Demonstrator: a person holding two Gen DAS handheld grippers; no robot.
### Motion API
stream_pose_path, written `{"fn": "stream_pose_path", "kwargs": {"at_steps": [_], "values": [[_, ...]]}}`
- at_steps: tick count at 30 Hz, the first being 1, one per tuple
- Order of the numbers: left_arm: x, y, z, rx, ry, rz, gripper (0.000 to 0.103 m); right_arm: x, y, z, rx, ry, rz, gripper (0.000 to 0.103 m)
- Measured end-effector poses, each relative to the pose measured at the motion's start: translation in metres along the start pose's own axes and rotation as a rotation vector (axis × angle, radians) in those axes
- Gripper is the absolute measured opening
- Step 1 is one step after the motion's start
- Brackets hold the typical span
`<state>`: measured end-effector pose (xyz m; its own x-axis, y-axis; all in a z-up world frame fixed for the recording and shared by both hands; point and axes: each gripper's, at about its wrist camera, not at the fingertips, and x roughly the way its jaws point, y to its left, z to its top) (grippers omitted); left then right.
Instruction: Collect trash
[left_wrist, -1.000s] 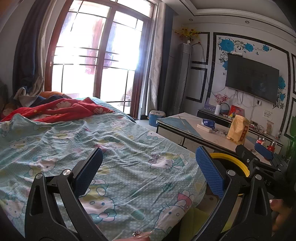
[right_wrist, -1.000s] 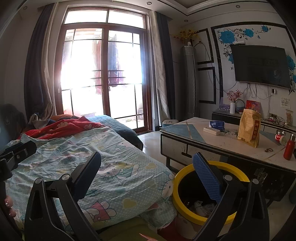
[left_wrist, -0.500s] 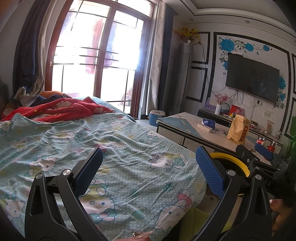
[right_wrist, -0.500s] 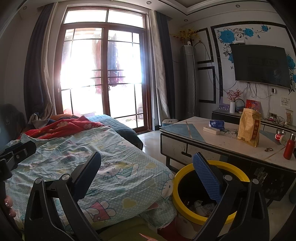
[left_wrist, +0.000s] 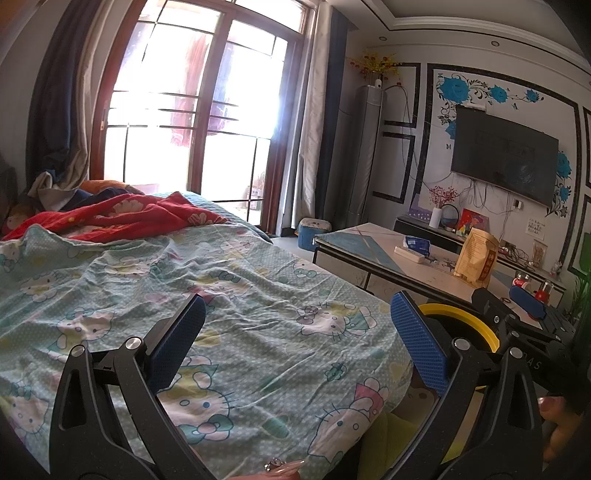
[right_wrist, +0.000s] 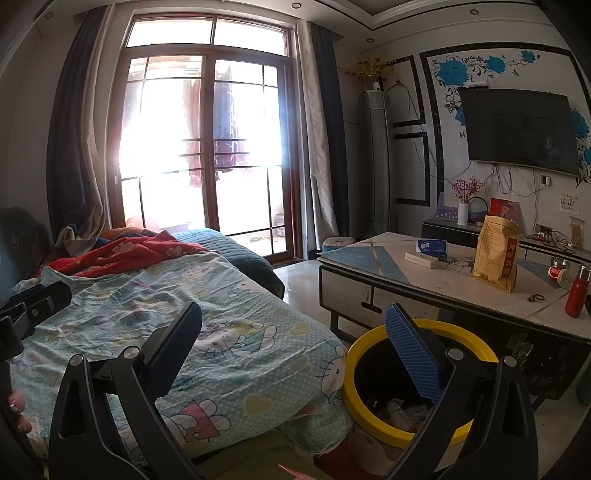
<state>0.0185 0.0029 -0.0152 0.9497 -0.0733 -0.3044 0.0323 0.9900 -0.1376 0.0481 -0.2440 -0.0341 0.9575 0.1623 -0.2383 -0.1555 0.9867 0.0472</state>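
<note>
Trash (right_wrist: 400, 411) lies crumpled at the bottom of the yellow-rimmed bin (right_wrist: 360, 345), which stands on the floor between the bed (right_wrist: 236, 332) and the low table (right_wrist: 461, 284). Left gripper (left_wrist: 297, 341) and right gripper (right_wrist: 293, 345) are both spread wide with nothing between the pads, held above the bed edge and the bin. Judged step: searching for the next piece; the next move calls for locating loose litter, none being clearly visible, then lowering one gripper onto it.

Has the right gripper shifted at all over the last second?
No. The right gripper frames the yellow-rimmed trash bin and coffee table exactly as before, open and empty.
</note>
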Motion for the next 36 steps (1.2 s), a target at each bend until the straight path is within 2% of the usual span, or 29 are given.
{"fn": "stream_pose_path", "kwargs": {"at_steps": [12,19,25,28,31,34,35,36], "values": [[-0.001,0.0,-0.002,-0.006,0.009,-0.007,0.092,0.001,-0.007,-0.003,0.003,0.009,-0.006,0.097],[0.003,-0.001,-0.006,-0.019,0.047,0.029,0.092,0.0,-0.01,-0.003,-0.001,0.013,-0.01,0.097],[0.001,0.008,-0.002,-0.053,0.061,0.048,0.092,0.0,-0.005,0.007,-0.009,-0.006,-0.009,0.097],[-0.002,0.026,0.005,-0.103,0.092,0.068,0.092,0.004,0.01,0.019,-0.031,-0.018,0.034,0.097],[-0.014,0.07,0.014,-0.142,0.115,0.154,0.092,0.015,0.038,0.033,-0.034,0.002,0.125,0.097],[-0.038,0.143,0.016,-0.195,0.142,0.343,0.092,0.035,0.099,0.045,-0.059,0.082,0.302,0.097],[-0.048,0.183,0.012,-0.244,0.187,0.454,0.092,0.04,0.12,0.045,-0.078,0.107,0.351,0.097],[-0.055,0.208,0.008,-0.281,0.218,0.522,0.092,0.047,0.153,0.044,-0.114,0.154,0.421,0.097]]}}
